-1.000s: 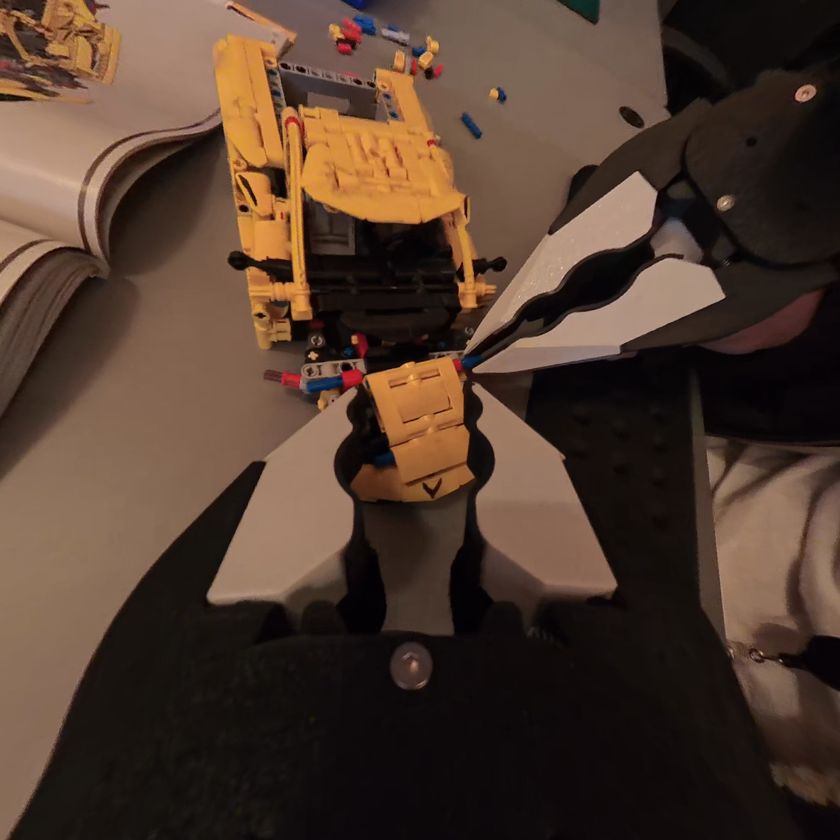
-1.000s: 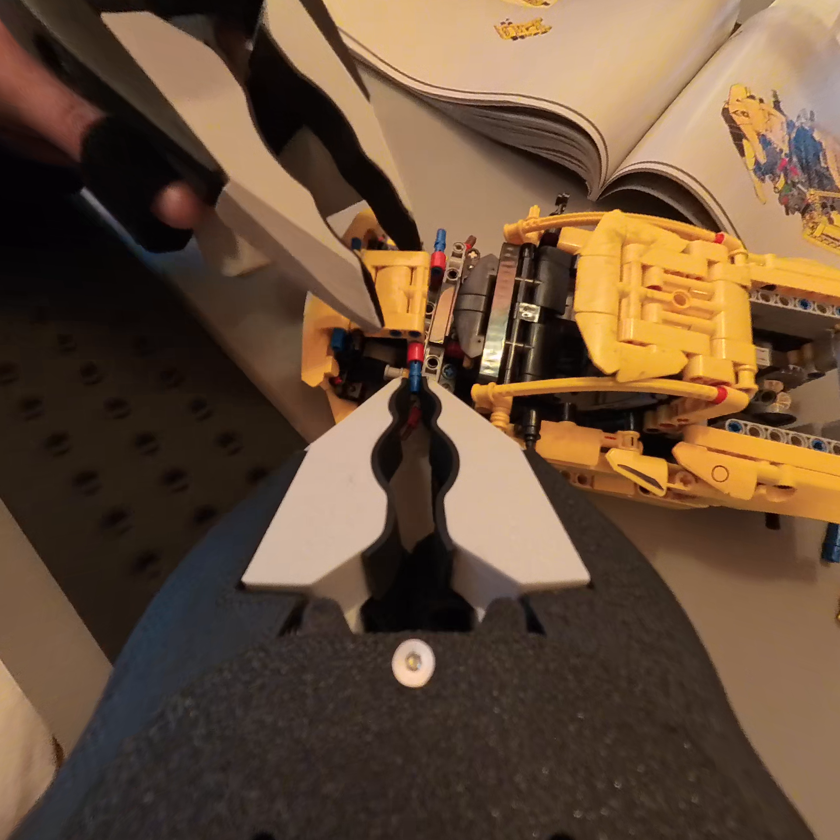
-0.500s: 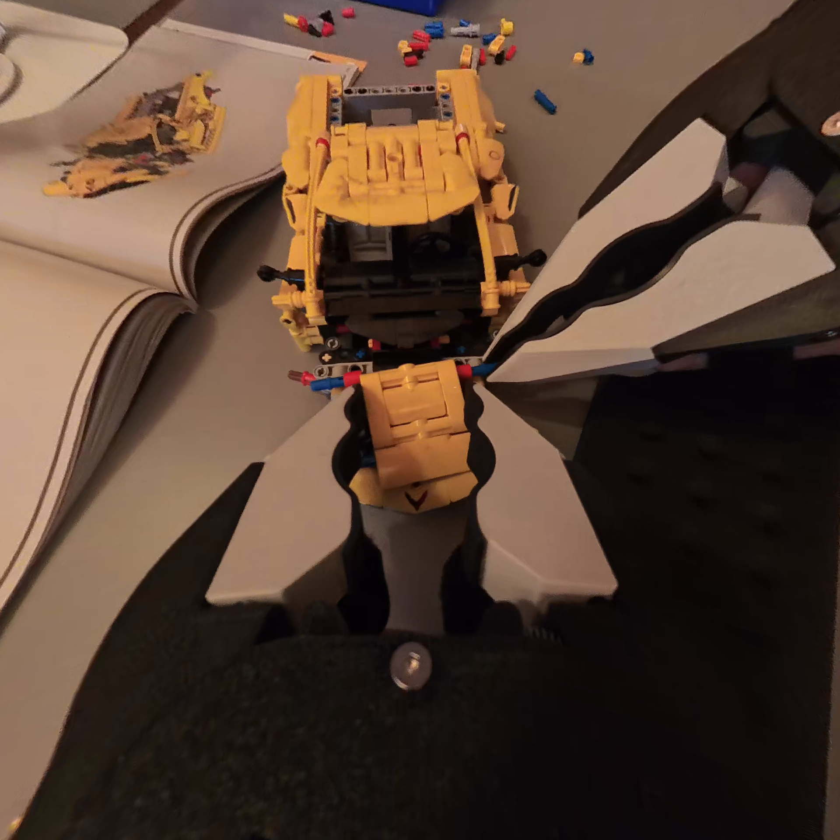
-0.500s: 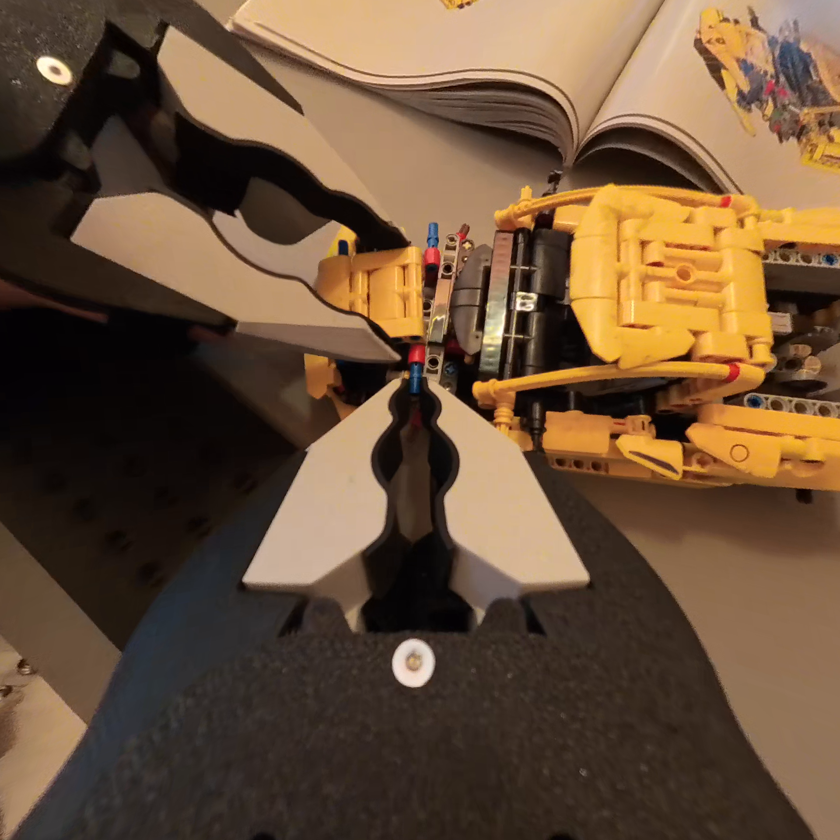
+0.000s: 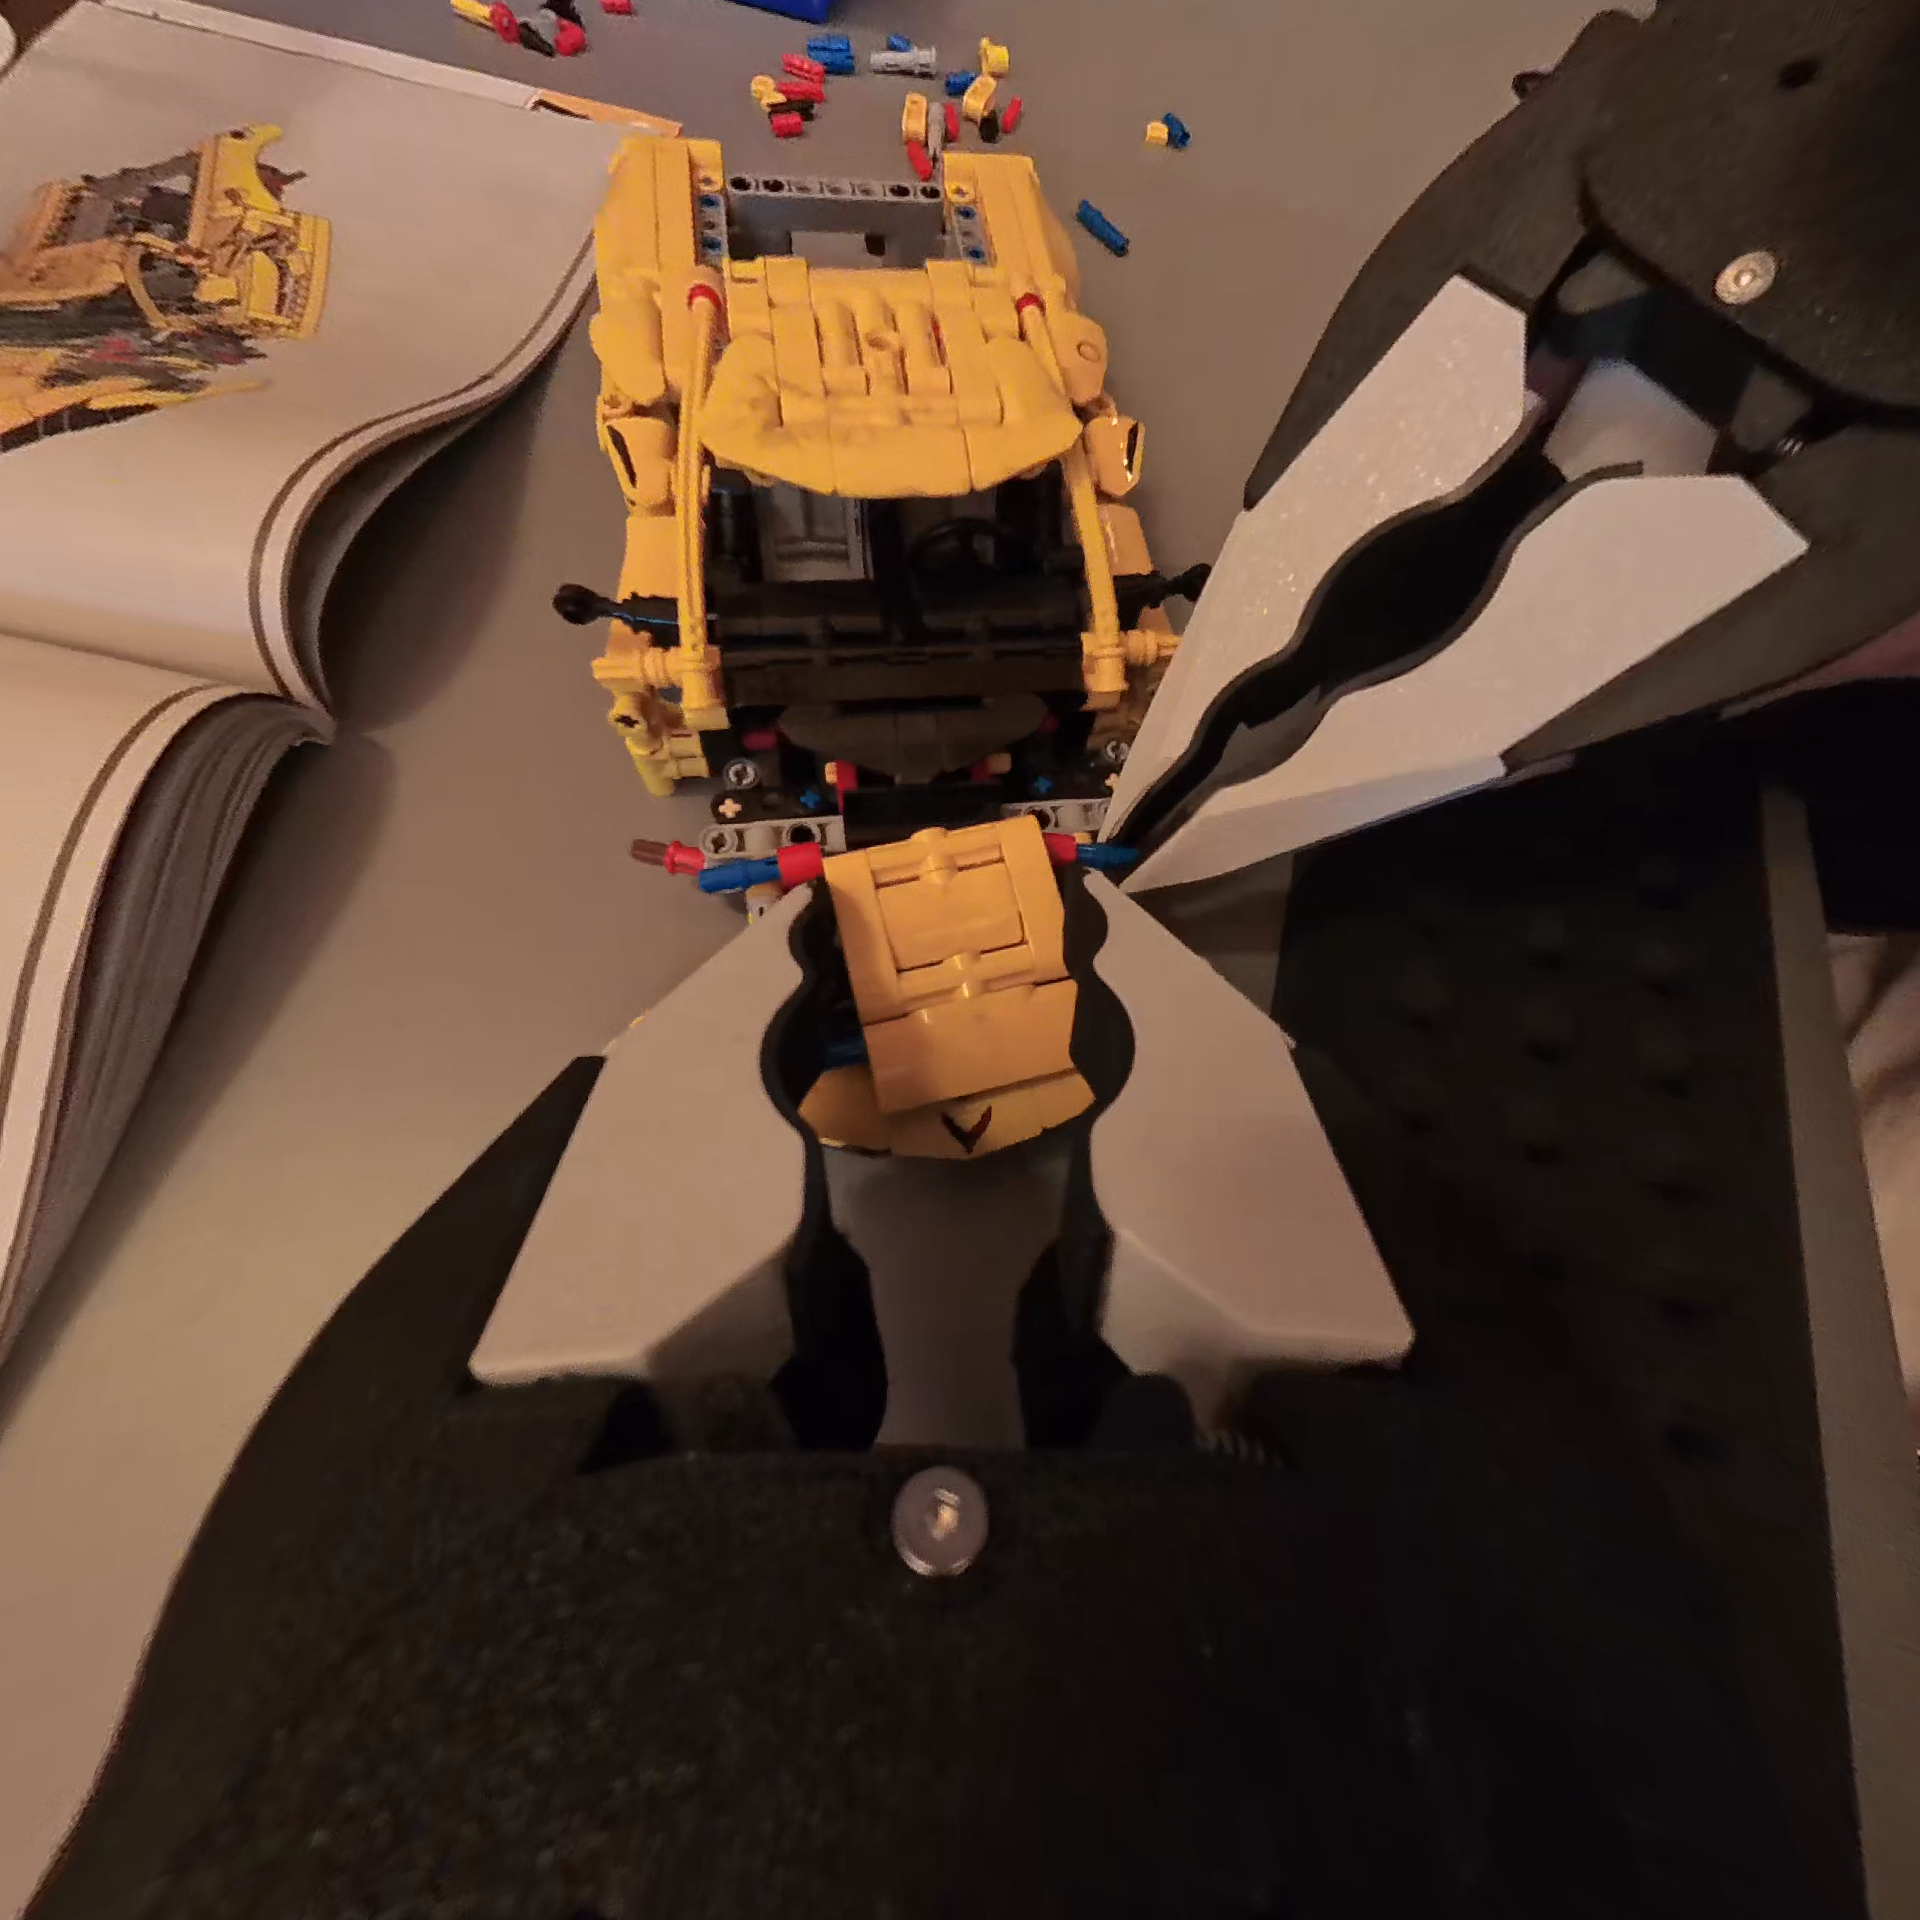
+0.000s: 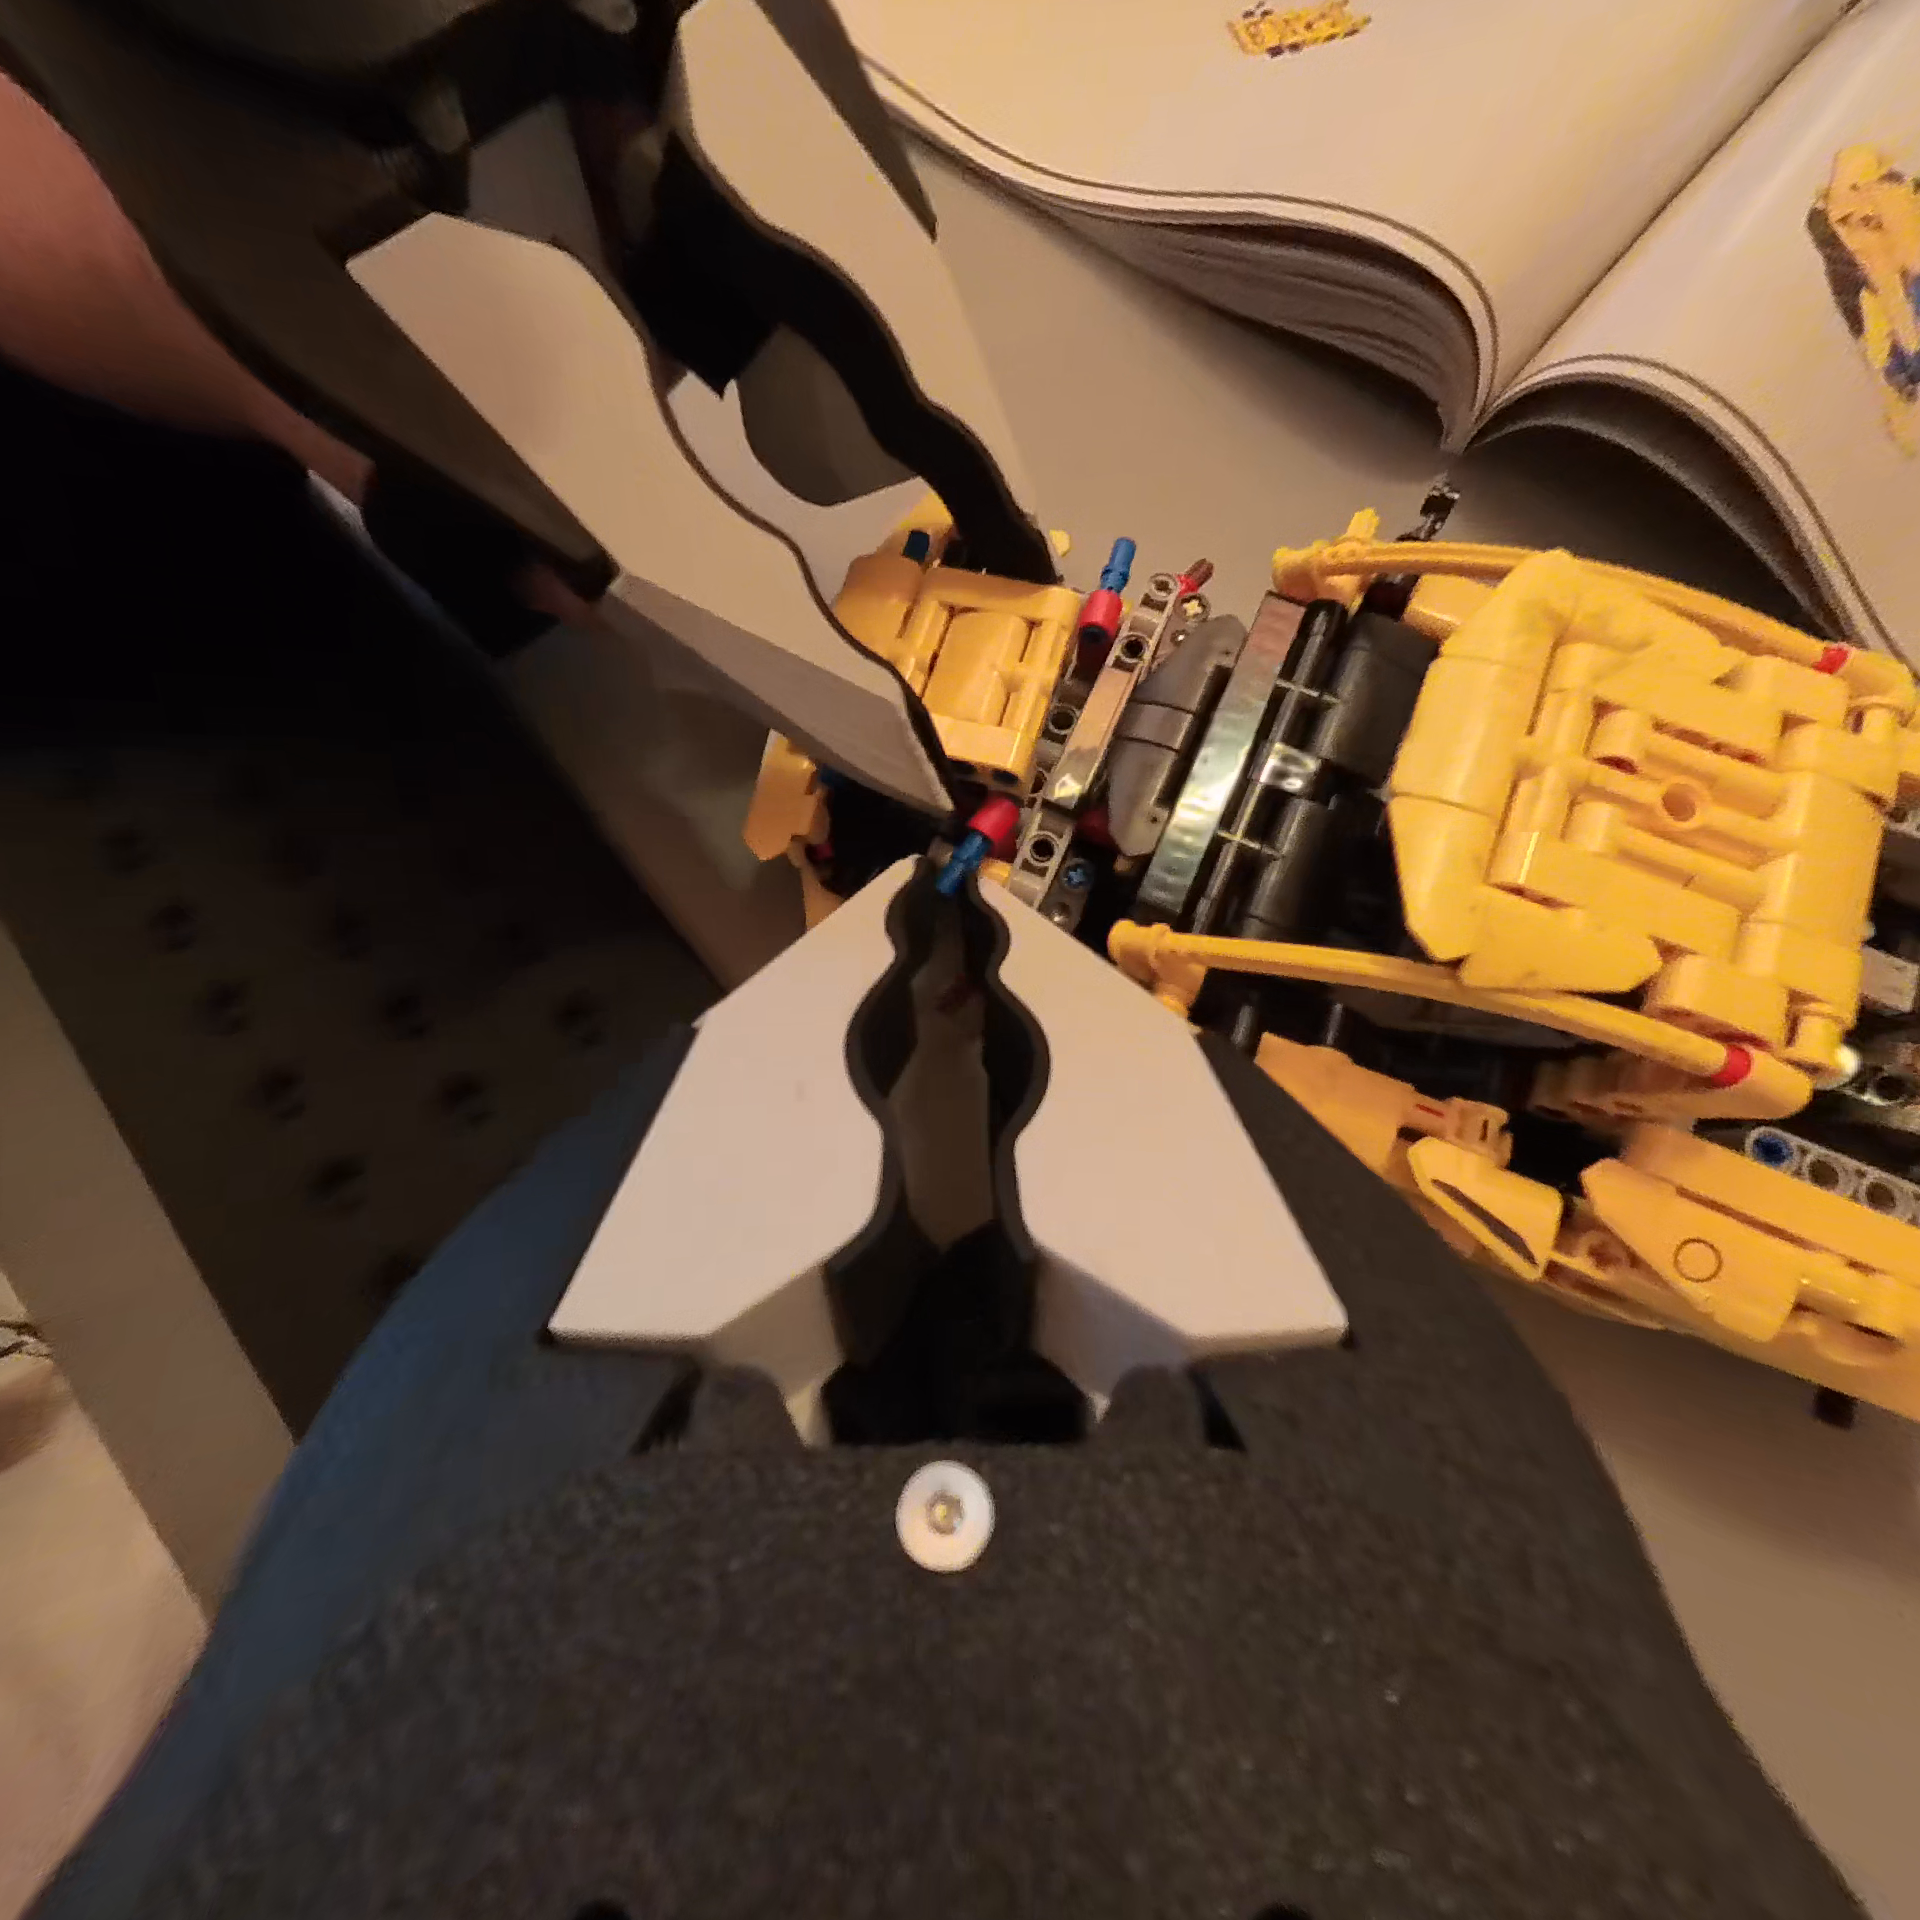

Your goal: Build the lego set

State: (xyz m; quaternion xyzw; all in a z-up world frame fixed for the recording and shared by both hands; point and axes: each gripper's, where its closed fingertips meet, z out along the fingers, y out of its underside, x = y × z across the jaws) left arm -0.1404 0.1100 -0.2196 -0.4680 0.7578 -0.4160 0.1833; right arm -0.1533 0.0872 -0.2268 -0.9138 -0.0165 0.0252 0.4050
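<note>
- Yellow bricks make up the lego car [image 5: 862,457], which is set on the grey tabletop [image 5: 312,1039] with its nose turned toward the left tool [image 5: 948,914].
- The yellow nose section [image 5: 961,997] at the car's near end is clamped between the fingers of the left tool.
- The right tool [image 6: 948,883] is brought in at the car's front corner, its tips closed nearly together on a blue pin [image 6: 961,860] capped in red; whether the pin is truly gripped is hard to judge from these views.
- An open instruction book [image 5: 208,343] is laid just beside the car, to its left in the left wrist view.
- Loose pieces [image 5: 894,83] in red, blue and yellow are scattered beyond the car's far end.
- A dark perforated mat [image 5: 1507,1143] is seen on the near side of the car, under the right tool.
</note>
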